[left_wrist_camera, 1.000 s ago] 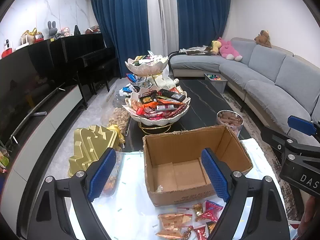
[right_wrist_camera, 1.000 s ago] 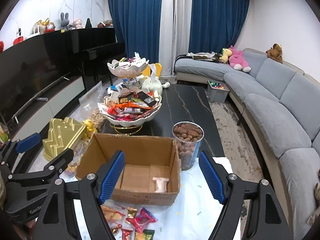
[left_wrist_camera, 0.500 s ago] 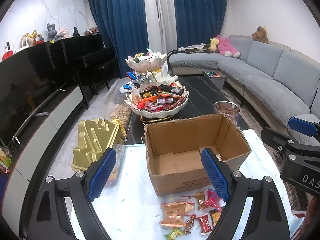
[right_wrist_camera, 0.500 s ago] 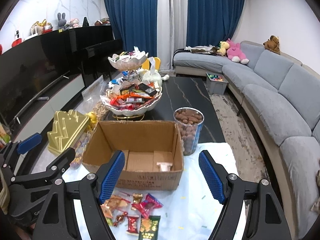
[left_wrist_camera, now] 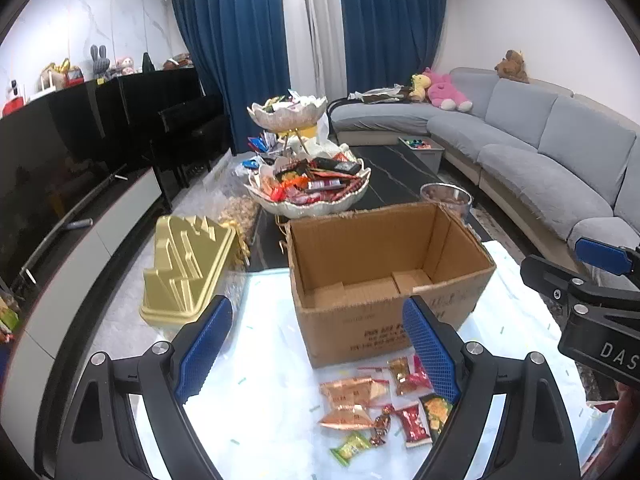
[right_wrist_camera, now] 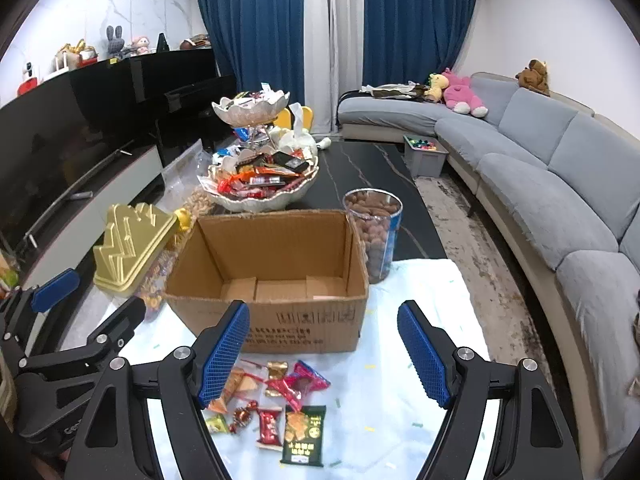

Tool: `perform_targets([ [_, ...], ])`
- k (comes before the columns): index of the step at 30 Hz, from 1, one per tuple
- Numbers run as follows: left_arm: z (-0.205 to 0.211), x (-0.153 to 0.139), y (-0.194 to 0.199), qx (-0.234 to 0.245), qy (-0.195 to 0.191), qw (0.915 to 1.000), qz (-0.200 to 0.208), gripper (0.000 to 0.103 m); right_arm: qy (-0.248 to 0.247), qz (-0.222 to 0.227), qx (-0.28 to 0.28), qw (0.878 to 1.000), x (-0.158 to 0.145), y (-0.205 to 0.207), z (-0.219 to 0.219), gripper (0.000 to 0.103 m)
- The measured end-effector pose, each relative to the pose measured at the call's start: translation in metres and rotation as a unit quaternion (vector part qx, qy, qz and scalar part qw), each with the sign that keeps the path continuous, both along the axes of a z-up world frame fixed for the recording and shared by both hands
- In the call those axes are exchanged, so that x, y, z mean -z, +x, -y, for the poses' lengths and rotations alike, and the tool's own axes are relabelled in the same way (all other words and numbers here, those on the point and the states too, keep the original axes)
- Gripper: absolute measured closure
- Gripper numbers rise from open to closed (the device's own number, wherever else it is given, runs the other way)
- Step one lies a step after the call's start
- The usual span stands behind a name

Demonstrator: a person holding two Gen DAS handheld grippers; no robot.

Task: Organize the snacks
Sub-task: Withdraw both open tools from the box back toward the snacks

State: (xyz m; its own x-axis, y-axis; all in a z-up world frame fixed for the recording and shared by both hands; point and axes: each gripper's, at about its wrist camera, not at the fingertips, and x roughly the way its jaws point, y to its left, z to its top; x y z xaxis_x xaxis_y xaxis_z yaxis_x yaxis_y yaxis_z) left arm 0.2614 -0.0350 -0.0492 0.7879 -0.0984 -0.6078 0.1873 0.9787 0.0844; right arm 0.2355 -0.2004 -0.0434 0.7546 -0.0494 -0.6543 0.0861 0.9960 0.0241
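Corrugated cardboard box (right_wrist_camera: 272,276), open-topped, with glossy crinkled snack packets (right_wrist_camera: 280,396) strewn before it; left gripper (left_wrist_camera: 316,350) and right gripper (right_wrist_camera: 324,350), blue ribbed pads, both spread, empty.

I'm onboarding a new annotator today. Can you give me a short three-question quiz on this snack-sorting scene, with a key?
1. True or false: the cardboard box already holds a pile of wrapped snacks.
2. Where do the loose snack packets lie? A) in front of the box, on the white cloth; B) on the sofa; C) inside the clear jar of nuts.
3. Fill in: both the left gripper and the right gripper have their jaws ____, with nothing held.

Key: 1 false, the box looks nearly empty; 2 A; 3 open.
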Motion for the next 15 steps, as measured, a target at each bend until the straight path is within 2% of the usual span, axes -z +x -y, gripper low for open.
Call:
perform_targets([
  [15,-0.008,0.038,-0.031,0.008,0.011,0.9998,-0.014,0.016,-0.005,-0.006,0.019,1.000,0.037,-0.033,-0.008,0.026],
])
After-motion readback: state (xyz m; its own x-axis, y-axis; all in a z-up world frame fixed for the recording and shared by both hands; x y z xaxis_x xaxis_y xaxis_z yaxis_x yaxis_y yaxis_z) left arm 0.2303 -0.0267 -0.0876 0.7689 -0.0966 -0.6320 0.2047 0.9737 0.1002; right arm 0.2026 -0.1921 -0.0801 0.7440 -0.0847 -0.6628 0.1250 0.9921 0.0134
